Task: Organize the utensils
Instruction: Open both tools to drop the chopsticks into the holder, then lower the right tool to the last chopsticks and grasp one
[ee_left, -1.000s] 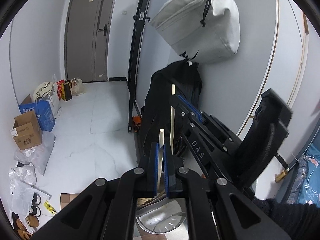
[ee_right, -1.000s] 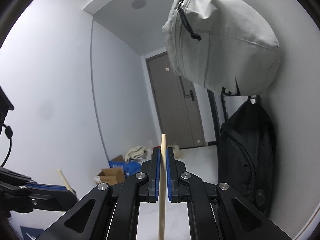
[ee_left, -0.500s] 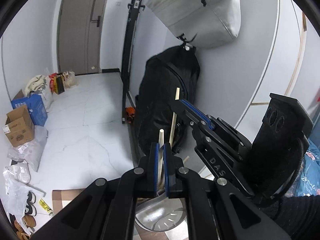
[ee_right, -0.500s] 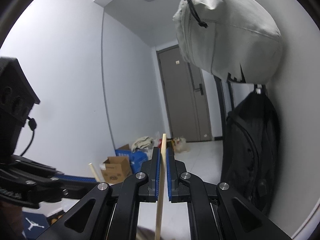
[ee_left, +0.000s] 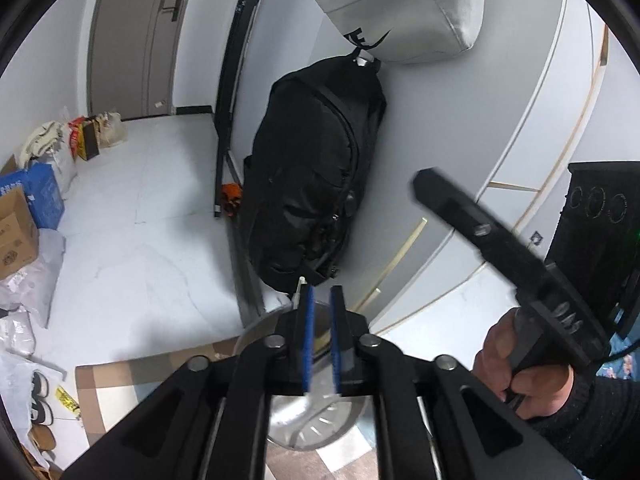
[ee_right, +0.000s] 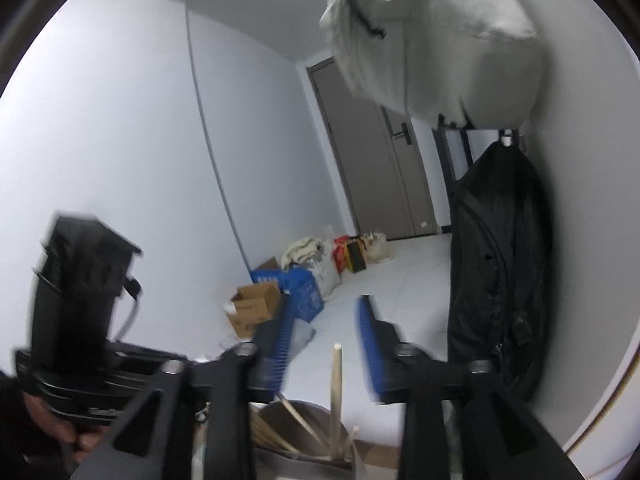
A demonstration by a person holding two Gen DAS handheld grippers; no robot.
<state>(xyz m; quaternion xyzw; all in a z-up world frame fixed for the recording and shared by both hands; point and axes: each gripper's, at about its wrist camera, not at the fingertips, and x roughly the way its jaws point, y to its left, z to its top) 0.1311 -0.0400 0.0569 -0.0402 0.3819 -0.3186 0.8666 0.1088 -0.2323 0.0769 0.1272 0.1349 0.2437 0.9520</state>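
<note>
a black backpack (ee_left: 316, 184) hangs just beyond the claw, a grey bag (ee_left: 404, 4) above it, cardboard boxes (ee_right: 256, 304) far left.

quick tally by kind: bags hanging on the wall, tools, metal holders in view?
Bags: 2, grey and black
Tools: 2, left tool and right tool, both opening, nothing between the pads
Metal holder: 1
Total: 5
</note>
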